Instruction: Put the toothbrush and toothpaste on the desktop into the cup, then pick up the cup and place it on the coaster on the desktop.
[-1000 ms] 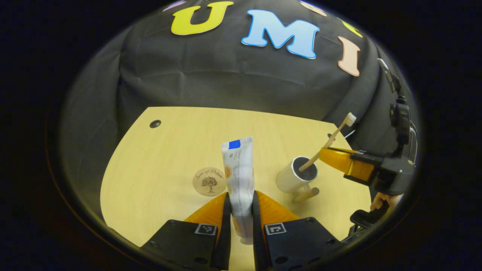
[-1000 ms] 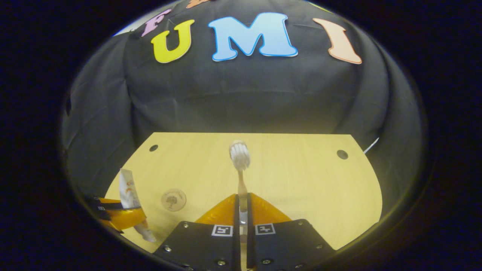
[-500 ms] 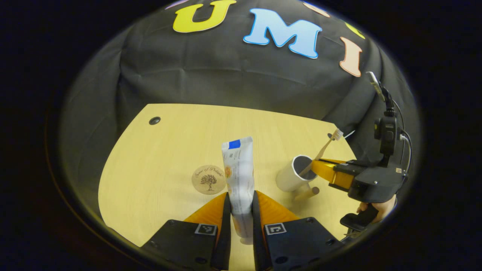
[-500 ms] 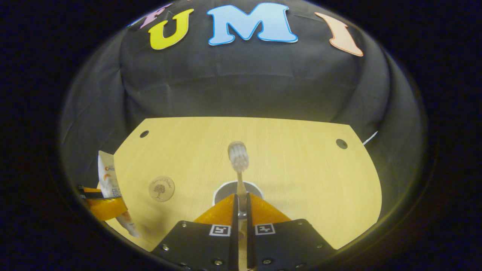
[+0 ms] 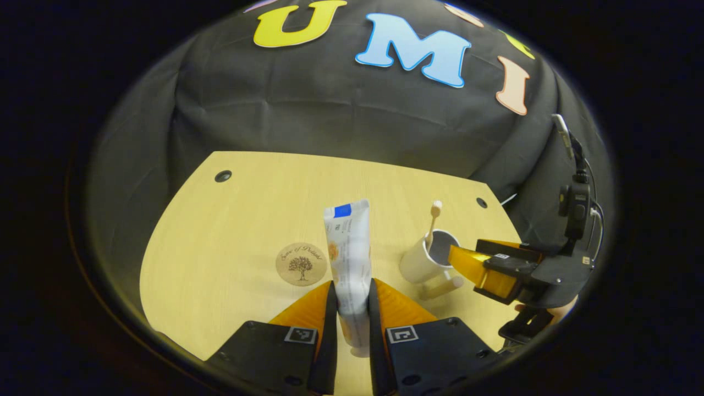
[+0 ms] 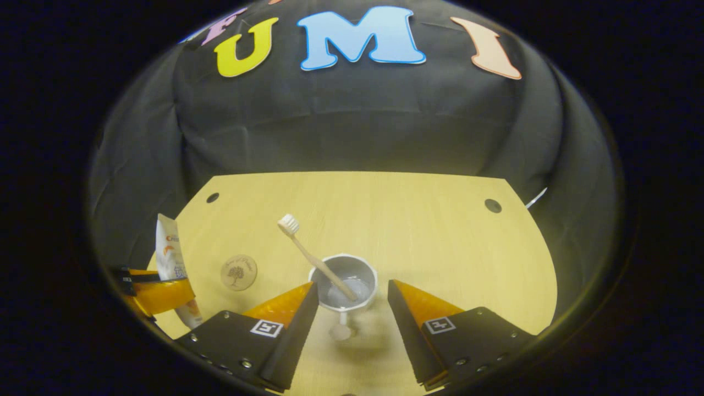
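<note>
We see the right gripper [image 6: 352,300] with jaws spread wide either side of the white cup [image 6: 344,286], touching nothing. The toothbrush [image 6: 311,256] leans in the cup, head toward 10 o'clock. The left gripper [image 5: 351,308] pinches the toothpaste tube [image 5: 347,247] upright above the tabletop [image 5: 247,209]. The coaster [image 5: 301,264] lies at 9 o'clock from the cup.

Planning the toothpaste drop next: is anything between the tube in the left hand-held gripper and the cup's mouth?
The desktop between the toothpaste and the cup looks bare. The toothbrush already leans in the cup, and the open right hand-held gripper straddles the cup, crowding its mouth.
</note>
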